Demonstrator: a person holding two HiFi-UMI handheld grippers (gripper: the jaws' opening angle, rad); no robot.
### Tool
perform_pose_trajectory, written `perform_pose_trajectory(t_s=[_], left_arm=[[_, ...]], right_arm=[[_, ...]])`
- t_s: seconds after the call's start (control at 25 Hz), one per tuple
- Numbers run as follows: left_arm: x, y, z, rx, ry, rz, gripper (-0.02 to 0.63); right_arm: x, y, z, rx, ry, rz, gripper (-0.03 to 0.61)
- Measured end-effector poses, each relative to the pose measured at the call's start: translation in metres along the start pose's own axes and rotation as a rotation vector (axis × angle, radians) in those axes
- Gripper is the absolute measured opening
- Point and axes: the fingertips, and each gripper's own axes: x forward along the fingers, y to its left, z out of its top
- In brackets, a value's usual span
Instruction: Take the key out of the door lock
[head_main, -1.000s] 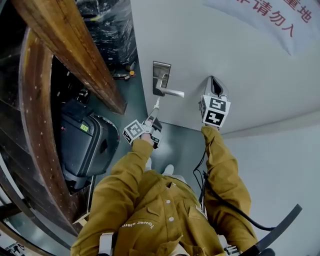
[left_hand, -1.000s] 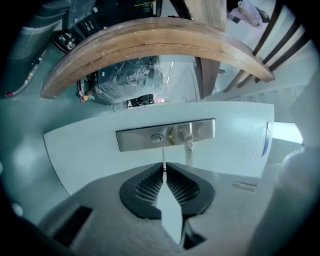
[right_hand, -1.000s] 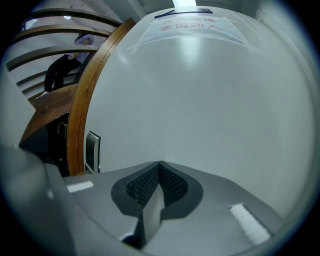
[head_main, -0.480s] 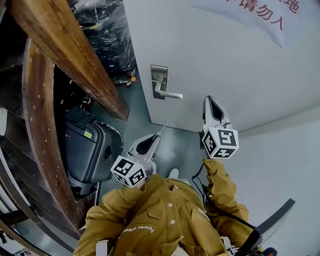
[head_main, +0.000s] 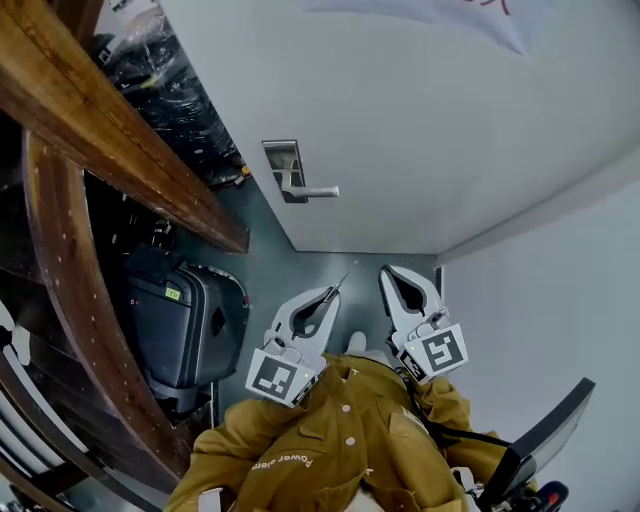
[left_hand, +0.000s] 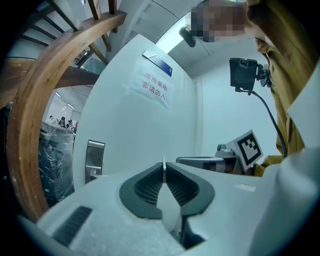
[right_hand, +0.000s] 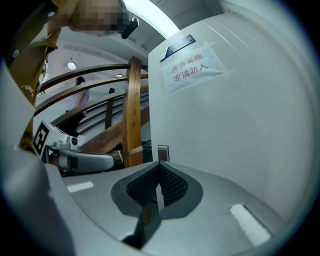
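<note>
The silver lock plate (head_main: 282, 160) with its lever handle (head_main: 312, 191) sits on the white door; no key shows in it. My left gripper (head_main: 334, 291) is held close to my chest, well back from the door, and is shut on the key (left_hand: 164, 164). The key is a thin silver blade poking out past the closed pads, also seen as a sliver key tip (head_main: 342, 282). The lock plate (left_hand: 94, 160) stands far left of the left gripper (left_hand: 164, 173). My right gripper (head_main: 386, 273) is beside it, shut with nothing in it; its pads meet at the right gripper (right_hand: 159, 167).
A curved wooden stair banister (head_main: 90, 110) runs along the left, with a black suitcase (head_main: 185, 325) under it. A paper sign (left_hand: 154, 89) hangs on the door. A grey wall (head_main: 560, 300) closes the right side. A black cable and stand (head_main: 535, 450) are by my right arm.
The left gripper came away from the lock under the handle and drew back to my chest with the key. The right gripper also pulled back from the door.
</note>
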Motion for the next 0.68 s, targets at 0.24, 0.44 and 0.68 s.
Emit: perform_pose_trajectory(t_s=[0.24,0.44,0.68], left_arm=[[-0.002,-0.003,-0.004,0.002,0.045,-0.014,0.021],[-0.003,-0.001,0.001,0.004,0.029,-0.001,0.021],[-0.011,0.011,0.002,0.03,0.018,0.035,0.021]], right_arm=[[-0.007,0.007,-0.006,0.018,0.001,-0.004,0.005],[-0.001,0.013,-0.002,-0.02,0.011,0.034,0.005],[0.017,0.026,-0.009,-0.011,-0.001,0.087,0.005]])
